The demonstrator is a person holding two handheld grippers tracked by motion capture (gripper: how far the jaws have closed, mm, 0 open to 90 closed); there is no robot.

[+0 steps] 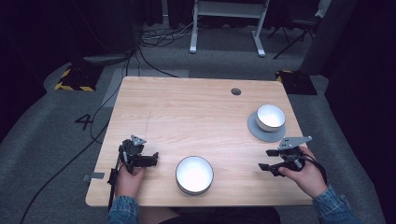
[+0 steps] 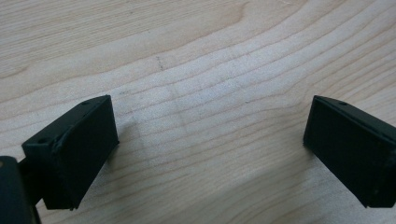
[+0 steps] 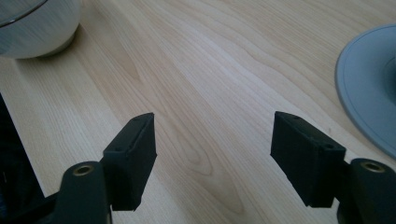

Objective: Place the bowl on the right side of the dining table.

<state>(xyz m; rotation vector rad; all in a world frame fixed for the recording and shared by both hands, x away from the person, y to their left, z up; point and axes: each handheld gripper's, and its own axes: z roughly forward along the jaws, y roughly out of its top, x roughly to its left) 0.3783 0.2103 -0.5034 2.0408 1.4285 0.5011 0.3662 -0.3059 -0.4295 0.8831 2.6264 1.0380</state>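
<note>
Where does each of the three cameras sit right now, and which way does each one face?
High view: above the person's side, looking forward and down on the light wooden table; both hands, left gripper and right gripper enter from below.
Left gripper view: rides the left gripper, facing bare wood between open black jaws.
Right gripper view: rides the right gripper, jaws open.
Shared: high and right gripper views both show the large white bowl and round grey plate.
</note>
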